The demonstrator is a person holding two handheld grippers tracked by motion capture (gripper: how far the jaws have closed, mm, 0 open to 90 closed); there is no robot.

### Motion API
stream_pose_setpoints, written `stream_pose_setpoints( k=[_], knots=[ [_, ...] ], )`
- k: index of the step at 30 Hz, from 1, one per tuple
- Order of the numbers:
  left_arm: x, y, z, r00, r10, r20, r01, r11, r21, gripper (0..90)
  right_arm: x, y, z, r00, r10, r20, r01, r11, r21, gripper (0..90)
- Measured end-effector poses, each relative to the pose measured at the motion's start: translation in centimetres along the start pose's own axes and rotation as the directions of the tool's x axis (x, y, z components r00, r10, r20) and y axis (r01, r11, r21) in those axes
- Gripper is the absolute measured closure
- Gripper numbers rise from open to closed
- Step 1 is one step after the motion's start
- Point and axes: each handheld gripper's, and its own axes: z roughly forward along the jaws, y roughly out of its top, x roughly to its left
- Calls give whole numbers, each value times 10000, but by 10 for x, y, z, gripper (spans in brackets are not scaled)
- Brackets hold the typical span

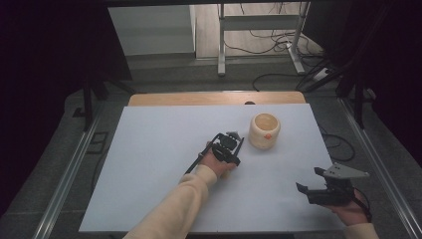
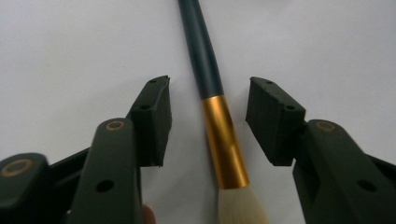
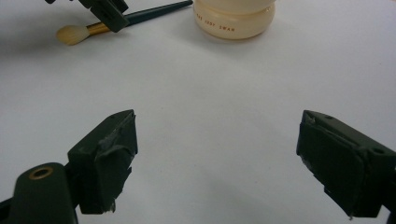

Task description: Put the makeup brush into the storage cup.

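Note:
A make-up brush lies flat on the white table, with a dark teal handle (image 2: 205, 60), a gold ferrule (image 2: 225, 140) and pale bristles (image 2: 240, 205). My left gripper (image 2: 210, 88) hangs over it with one jaw on each side of the ferrule; a gap shows on both sides, so the pads do not touch it. From above, the left gripper (image 1: 231, 138) sits just left of a cream round pot (image 1: 264, 130). My right gripper (image 1: 308, 179) rests open near the table's front right, with nothing between its jaws. Its own view shows the brush (image 3: 140, 18) and the pot (image 3: 234, 18) farther off.
A white sheet (image 1: 164, 164) covers the table, with a strip of wood showing at the far edge (image 1: 214, 98). Beyond it stand a metal desk frame (image 1: 221, 50) and loose cables on the floor (image 1: 278, 45). Metal rails run along both sides of the table.

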Motion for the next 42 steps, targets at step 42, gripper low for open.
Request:
stream_pose_setpoints(
  k=[42],
  knots=[
    [18,3,-26,9996,-279,68,279,9996,30,785,-2,1,-3,9999,54,164,-53,10000,-59,131]
  ],
)
